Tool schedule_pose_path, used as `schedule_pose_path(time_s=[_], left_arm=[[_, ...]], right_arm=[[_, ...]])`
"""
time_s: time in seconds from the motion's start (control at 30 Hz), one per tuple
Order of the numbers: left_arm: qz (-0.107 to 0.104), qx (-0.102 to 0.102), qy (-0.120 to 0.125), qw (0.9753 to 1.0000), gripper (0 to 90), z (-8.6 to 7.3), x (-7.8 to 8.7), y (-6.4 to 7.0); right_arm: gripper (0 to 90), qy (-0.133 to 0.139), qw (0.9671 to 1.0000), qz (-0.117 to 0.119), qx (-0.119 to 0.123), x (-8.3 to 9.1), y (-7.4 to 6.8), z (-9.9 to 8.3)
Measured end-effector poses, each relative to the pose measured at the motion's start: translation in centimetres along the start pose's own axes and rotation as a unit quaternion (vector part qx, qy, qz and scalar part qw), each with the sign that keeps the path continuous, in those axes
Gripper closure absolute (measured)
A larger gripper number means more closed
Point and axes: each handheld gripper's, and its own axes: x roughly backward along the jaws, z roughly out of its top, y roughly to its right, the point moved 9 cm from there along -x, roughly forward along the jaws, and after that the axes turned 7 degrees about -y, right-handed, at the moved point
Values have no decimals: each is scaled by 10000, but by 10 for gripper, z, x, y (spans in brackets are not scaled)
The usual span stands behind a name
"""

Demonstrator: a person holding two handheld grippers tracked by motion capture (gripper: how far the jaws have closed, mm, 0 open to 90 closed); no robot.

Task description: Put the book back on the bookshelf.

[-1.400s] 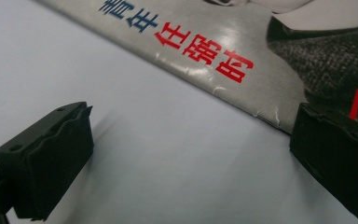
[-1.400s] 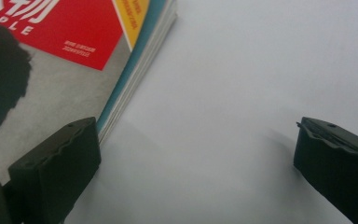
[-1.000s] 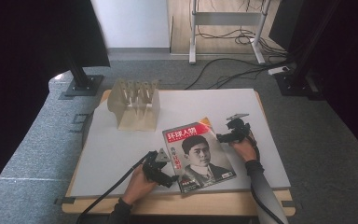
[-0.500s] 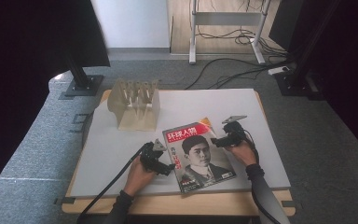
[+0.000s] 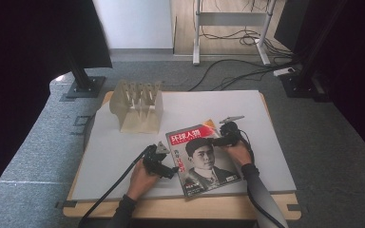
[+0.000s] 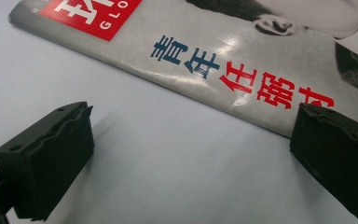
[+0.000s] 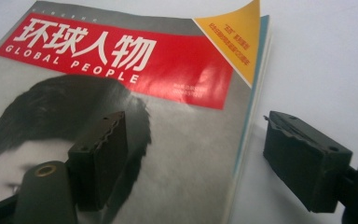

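A magazine (image 5: 202,159) with a red title band and a portrait cover lies flat on the white table mat, near the front. My left gripper (image 5: 170,169) is at its left edge. In the left gripper view the gripper (image 6: 191,154) is open wide over bare mat, its right jaw touching or just above the magazine (image 6: 242,60) spine edge. My right gripper (image 5: 218,140) is at the top right corner. In the right gripper view it (image 7: 200,158) is open and straddles the page edge of the magazine (image 7: 168,112), one jaw over the cover, one over the mat. The yellow cover corner (image 7: 242,37) curls up.
A beige slotted rack (image 5: 138,107) stands at the back left of the white mat (image 5: 209,104). The wooden table edge (image 5: 180,209) runs along the front. Cables and stand bases (image 5: 83,85) lie on the grey floor behind the table.
The left gripper has moved forward and right to the magazine's left edge. The right gripper has slid left onto the magazine's top right corner. The magazine has stayed put.
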Motion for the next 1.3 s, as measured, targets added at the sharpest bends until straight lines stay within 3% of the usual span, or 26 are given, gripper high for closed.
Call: schedule_pose_path(time_s=[0.23, 0.27, 0.3, 0.33, 0.37, 0.47, 0.5, 0.57, 0.6, 0.8, 0.9, 1.03, 1.13, 1.3], left_arm=[[0, 1, -1, 10000, 0, 0, 0, 0], [0, 0, -1, 10000, 0, 0, 0, 0], [0, 0, -1, 10000, 0, 0, 0, 0], [0, 0, -1, 10000, 0, 0, 0, 0], [2, 2, 1, 10000, 0, 0, 0, 0], [4, 3, 0, 10000, 0, 0, 0, 0], [6, 4, 2, 10000, 0, 0, 0, 0], [5, 7, 3, 10000, 0, 0, 0, 0], [5, 4, 2, 10000, 0, 0, 0, 0], [6, 2, 3, 10000, 0, 0, 0, 0], [5, 6, 6, 10000, 0, 0, 0, 0], [4, 5, 4, 10000, 0, 0, 0, 0], [4, 5, 6, 10000, 0, 0, 0, 0], [9, -4, 5, 10000, 0, 0, 0, 0]], right_arm=[[357, 49, 9995, 182, -263, 10, -6, -8], [405, 74, 9990, 312, -322, 14, -7, -10], [418, 98, 9972, 603, -431, 18, -10, -13], [418, 98, 9972, 603, -431, 18, -10, -13], [445, 223, 9956, 792, -448, 24, -14, -16], [446, 188, 9968, 723, -288, 28, -16, -15], [441, 32, 9985, 534, -102, 26, -17, -13], [441, -18, 9990, 454, -39, 24, -17, -12], [454, -162, 9993, 326, 103, 17, -16, -8], [532, -154, 9988, 454, 110, 1, -14, 8], [587, -236, 9987, 331, 309, -4, -16, 12], [775, -178, 9983, 237, 495, 5, -18, 13], [840, -88, 9977, 204, 634, 15, -25, 13], [854, -70, 9964, 50, 848, 24, -35, 18]])
